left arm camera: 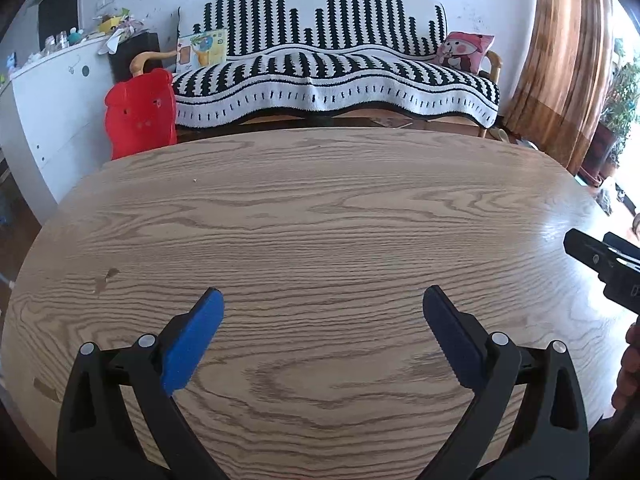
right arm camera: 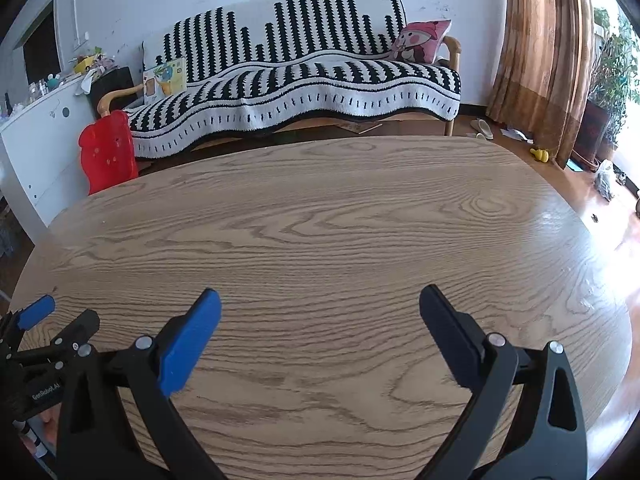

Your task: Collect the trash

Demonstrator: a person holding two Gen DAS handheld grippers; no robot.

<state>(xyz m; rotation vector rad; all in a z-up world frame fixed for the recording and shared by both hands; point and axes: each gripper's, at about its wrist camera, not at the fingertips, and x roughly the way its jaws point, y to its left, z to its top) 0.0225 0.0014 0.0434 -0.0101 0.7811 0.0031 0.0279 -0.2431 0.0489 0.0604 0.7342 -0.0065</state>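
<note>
My left gripper is open and empty, held low over the near part of a wooden table. My right gripper is also open and empty over the same table. The right gripper's black body shows at the right edge of the left wrist view. The left gripper's blue fingertip shows at the left edge of the right wrist view. A tiny pale crumb lies on the table at the far left. No other trash shows on the table.
Beyond the table stands a sofa with a black-and-white cover, a pink cushion and a picture book. A red plastic chair and white cabinet stand left. Curtains, slippers and a yellow toy are at right.
</note>
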